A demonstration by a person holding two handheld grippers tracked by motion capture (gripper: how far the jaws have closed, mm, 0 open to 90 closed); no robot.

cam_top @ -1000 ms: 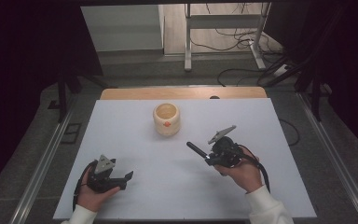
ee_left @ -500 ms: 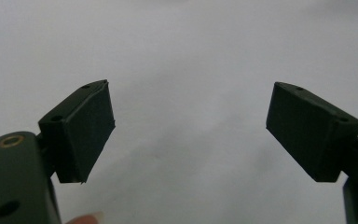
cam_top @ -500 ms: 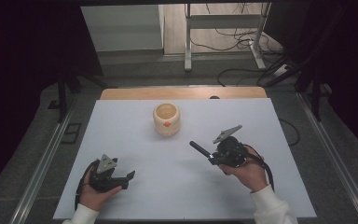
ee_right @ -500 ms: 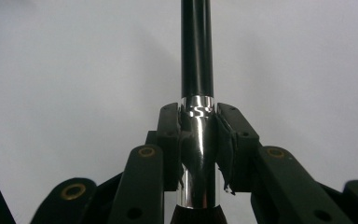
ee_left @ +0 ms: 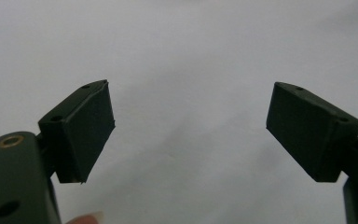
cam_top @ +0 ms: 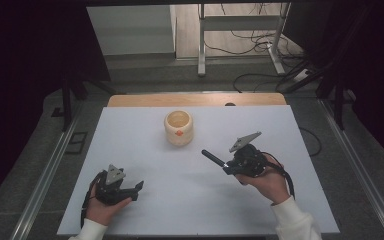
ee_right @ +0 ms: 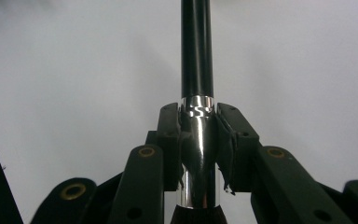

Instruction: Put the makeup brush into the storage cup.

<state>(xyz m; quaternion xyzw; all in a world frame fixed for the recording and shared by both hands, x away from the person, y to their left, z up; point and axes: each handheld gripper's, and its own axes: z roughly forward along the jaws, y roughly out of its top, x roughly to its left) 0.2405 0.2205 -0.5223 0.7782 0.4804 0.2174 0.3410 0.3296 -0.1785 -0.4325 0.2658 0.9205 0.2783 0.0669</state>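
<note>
Your right gripper (cam_top: 225,165): clenched on slim black rod with chrome ferrule (ee_right: 196,60) | your left gripper (ee_left: 189,130): released, over bare white table (cam_top: 145,150) | cream round ceramic cup (cam_top: 178,128): beyond rod tip, apart, path unobstructed

This looks like a lab or test room: a plain white table (cam_top: 145,150) sits between dark walls, with metal rails (cam_top: 45,180) beside it and cables (cam_top: 250,37) on the floor.
</note>
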